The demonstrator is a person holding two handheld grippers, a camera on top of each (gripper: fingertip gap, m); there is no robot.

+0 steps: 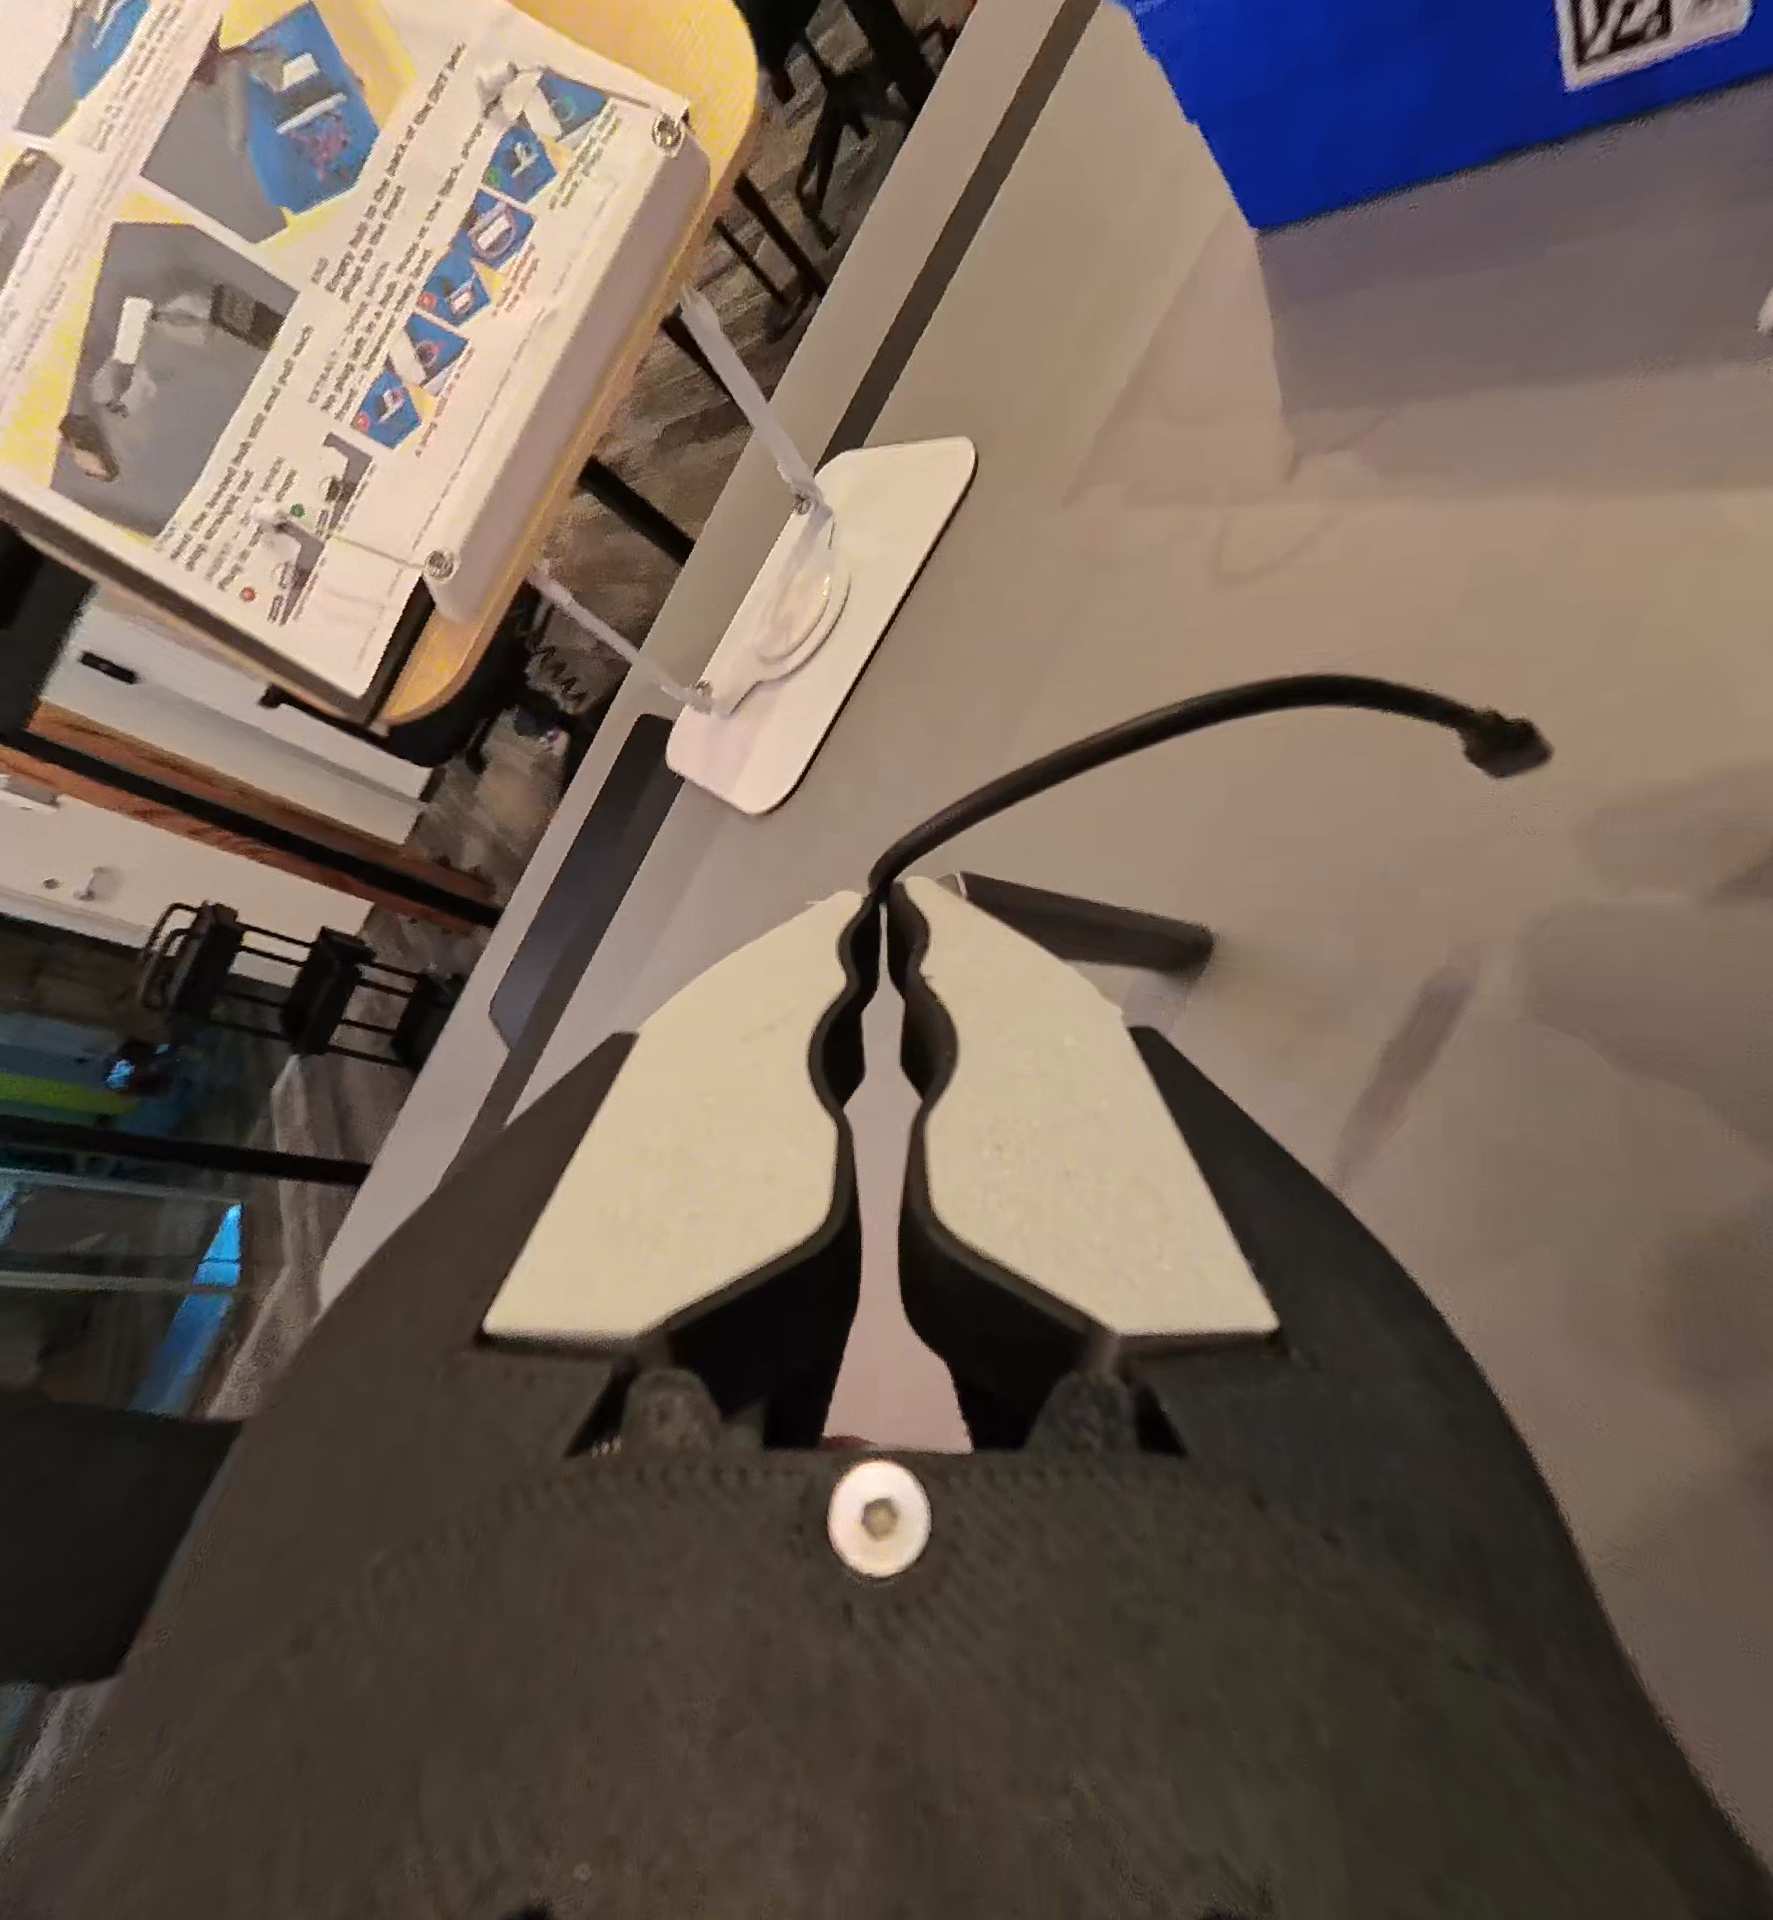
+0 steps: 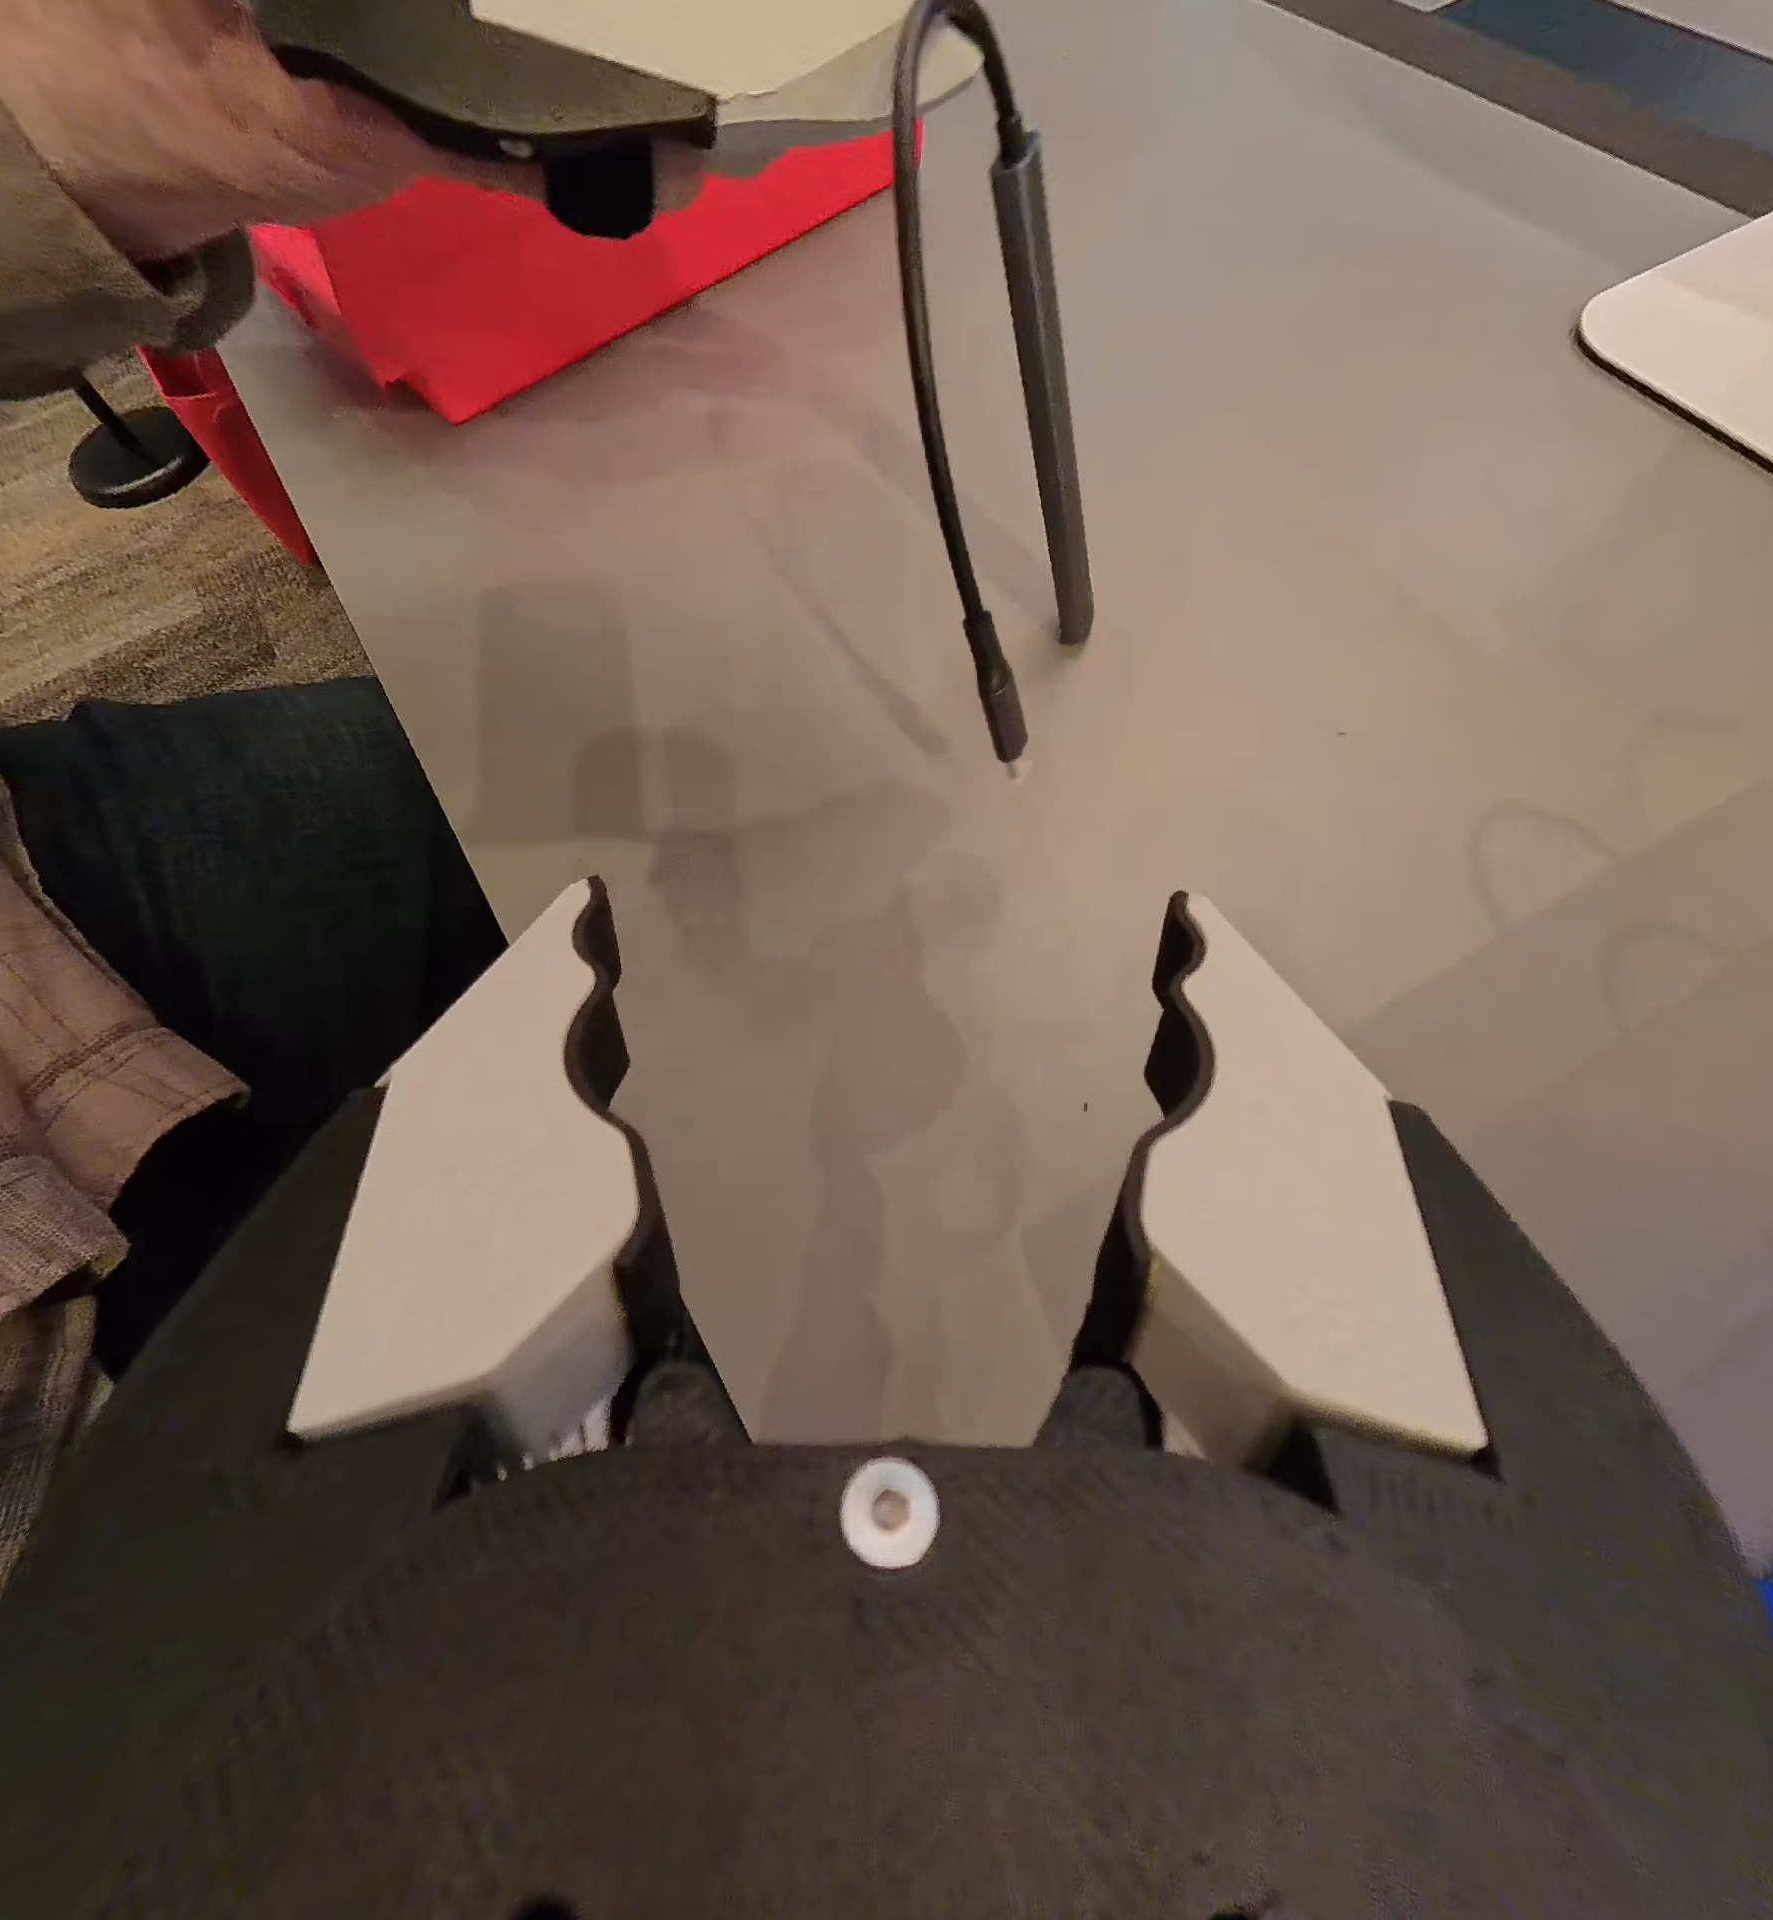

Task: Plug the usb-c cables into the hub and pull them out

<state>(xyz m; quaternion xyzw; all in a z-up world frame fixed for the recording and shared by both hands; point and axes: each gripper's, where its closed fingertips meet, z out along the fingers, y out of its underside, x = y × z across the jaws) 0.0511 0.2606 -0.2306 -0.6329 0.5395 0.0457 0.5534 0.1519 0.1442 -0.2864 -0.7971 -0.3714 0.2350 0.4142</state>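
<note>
Hub (image 2: pixel 1043 395): 1, w/ 1 cable (image 1: pixel 1152 748) pinched in L gripper (image 1: pixel 880 902); R gripper (image 2: pixel 887 904) jaws apart.

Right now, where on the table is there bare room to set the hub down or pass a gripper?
The table lies bare between the open right gripper and the cable plug, and right of the hub toward the white stand base. It is crowded near the red bin, under the left gripper pinching the cable.

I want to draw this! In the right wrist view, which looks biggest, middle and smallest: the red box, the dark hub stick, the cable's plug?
1. red box
2. hub stick
3. cable's plug
</note>
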